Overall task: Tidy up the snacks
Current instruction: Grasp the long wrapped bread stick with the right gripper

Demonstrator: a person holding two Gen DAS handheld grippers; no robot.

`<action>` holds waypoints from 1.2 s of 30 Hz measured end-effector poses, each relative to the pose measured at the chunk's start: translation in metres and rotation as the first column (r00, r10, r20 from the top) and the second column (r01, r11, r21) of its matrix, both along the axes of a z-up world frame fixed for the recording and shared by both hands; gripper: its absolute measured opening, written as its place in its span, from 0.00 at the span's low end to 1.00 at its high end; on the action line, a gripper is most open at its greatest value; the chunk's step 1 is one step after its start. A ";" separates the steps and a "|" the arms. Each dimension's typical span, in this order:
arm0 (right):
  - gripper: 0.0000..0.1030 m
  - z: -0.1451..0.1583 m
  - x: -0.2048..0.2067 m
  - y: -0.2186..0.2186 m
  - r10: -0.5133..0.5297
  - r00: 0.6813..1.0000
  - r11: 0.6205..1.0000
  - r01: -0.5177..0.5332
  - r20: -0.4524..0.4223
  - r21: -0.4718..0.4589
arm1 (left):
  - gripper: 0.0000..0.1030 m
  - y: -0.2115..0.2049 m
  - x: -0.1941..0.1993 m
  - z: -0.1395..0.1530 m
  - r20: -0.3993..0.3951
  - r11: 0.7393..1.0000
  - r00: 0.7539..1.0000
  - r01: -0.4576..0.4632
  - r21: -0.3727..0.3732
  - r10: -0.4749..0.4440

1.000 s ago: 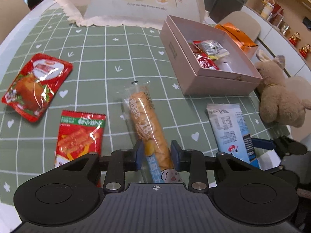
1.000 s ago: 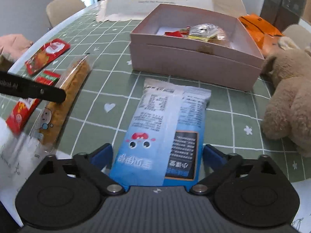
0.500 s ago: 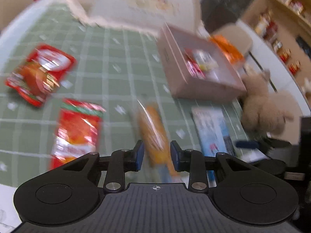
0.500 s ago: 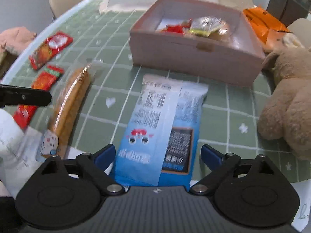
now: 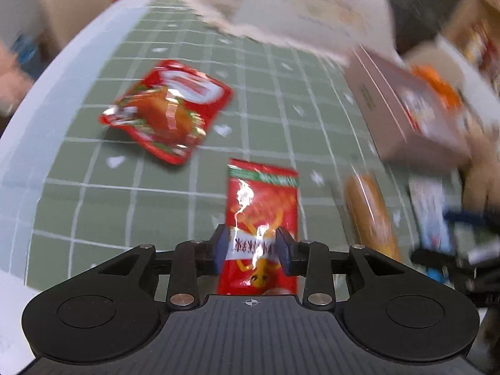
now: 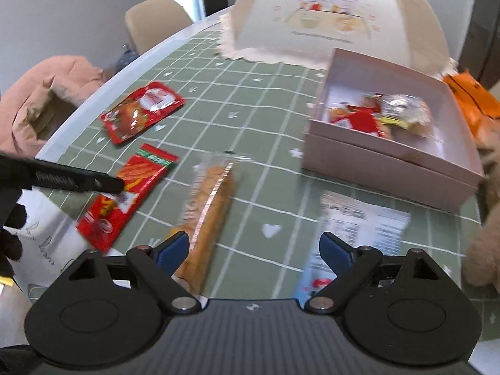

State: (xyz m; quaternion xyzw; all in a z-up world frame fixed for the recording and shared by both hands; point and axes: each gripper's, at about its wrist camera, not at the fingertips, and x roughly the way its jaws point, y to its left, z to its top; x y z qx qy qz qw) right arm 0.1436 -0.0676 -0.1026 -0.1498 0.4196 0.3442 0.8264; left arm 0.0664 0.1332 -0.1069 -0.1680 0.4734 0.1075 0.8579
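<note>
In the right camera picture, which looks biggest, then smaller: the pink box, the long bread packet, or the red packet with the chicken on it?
1. Pink box, clearly largest.
2. Long bread packet, though it lies nearer the camera, which inflates it.
3. Red chicken packet, smallest, but farther away, so unsure.

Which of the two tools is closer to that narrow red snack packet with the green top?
The left. The left tool has its fingers on either side of the narrow red packet. The right tool sits further right, open between the long bread stick and the blue packet.

Red snack packet (image 5: 262, 218), green white-gridded tablecloth (image 5: 175, 206)
</note>
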 end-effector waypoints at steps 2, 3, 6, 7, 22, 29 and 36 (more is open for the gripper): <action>0.89 -0.003 -0.004 0.005 0.017 1.000 1.000 -0.017 0.002 -0.012 | 0.39 -0.019 0.004 -0.002 -0.022 0.994 0.997 0.073 0.077 -0.071; 0.89 -0.005 -0.004 0.006 0.021 1.000 1.000 -0.021 0.003 -0.022 | 0.39 -0.025 0.006 -0.002 -0.021 0.990 0.995 0.095 0.101 -0.094; 0.89 -0.010 -0.005 0.004 0.018 1.000 0.999 -0.018 0.005 -0.046 | 0.39 -0.033 0.012 -0.003 -0.028 0.987 0.993 0.118 0.110 -0.115; 0.89 -0.011 -0.004 0.002 0.013 1.000 0.999 -0.013 0.003 -0.046 | 0.39 -0.034 0.012 -0.003 -0.027 0.988 0.993 0.118 0.104 -0.116; 0.89 -0.011 0.009 -0.026 -0.093 0.996 0.994 0.094 0.015 -0.060 | 0.40 -0.073 0.032 -0.002 -0.060 0.949 0.967 0.255 0.185 -0.248; 0.89 -0.012 0.012 -0.038 -0.133 0.991 0.989 0.133 0.008 -0.057 | 0.57 -0.075 0.031 -0.006 -0.088 0.933 0.960 0.279 0.227 -0.266; 0.89 -0.014 0.014 -0.043 -0.152 0.988 0.986 0.152 0.007 -0.067 | 0.64 -0.060 0.024 0.000 -0.007 0.967 0.981 0.194 0.165 -0.196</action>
